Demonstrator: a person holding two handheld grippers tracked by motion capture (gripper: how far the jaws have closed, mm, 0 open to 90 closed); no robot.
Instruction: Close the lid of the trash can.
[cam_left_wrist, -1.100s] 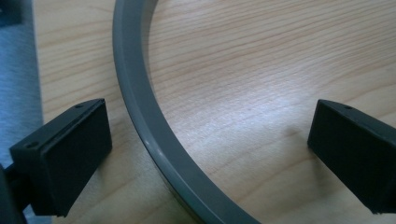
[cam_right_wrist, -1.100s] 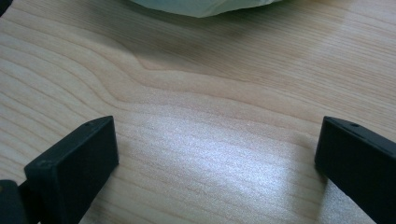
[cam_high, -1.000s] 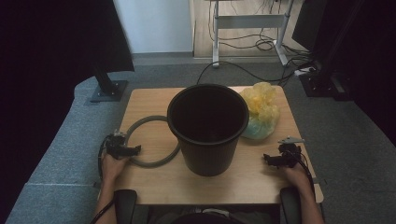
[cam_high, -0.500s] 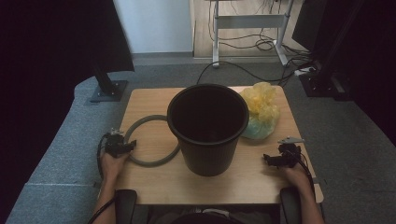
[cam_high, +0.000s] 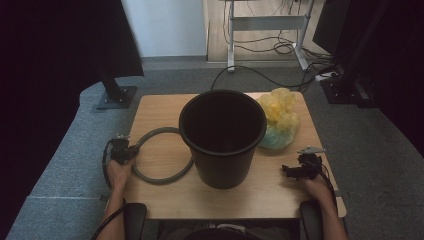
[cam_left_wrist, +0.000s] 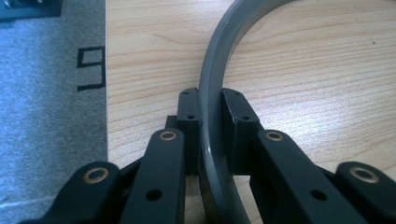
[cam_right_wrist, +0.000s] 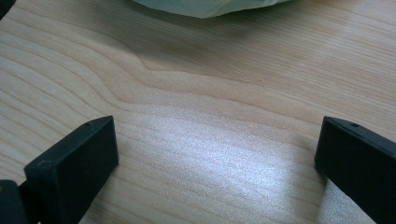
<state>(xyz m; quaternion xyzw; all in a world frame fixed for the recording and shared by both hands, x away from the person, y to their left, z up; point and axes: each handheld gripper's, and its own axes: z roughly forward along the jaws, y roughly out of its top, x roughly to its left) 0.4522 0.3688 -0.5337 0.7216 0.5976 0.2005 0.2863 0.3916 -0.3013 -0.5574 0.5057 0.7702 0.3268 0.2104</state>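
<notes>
Grey plastic ring (cam_high: 161, 156) lay flat on the wooden table (cam_high: 270, 192), left of the black bucket (cam_high: 222, 137), its right side close against the bucket's base. Your left gripper (cam_high: 121, 150) sat at the ring's left edge, near the table's left side. In the left gripper view the ring (cam_left_wrist: 215, 100) ran up between the two black jaws, and your left gripper (cam_left_wrist: 210, 109) had just been closing on it; the pads (cam_left_wrist: 189, 112) stood against both faces of the band, pinching it. The ring still rested on the wood there, not lifted.

Your right gripper (cam_high: 298, 169) rested low over the table's right front part, well apart from the bucket. In the right gripper view its jaws stood spread wide, your right gripper (cam_right_wrist: 217, 144) having bare wood between them and nothing held. A pale edge of the bag (cam_right_wrist: 205, 7) showed at the top of that view.

The yellow and light green plastic bag (cam_high: 279, 120) sat at the table's far right, touching the bucket's upper wall. The bucket stood upright, open, dark inside.
</notes>
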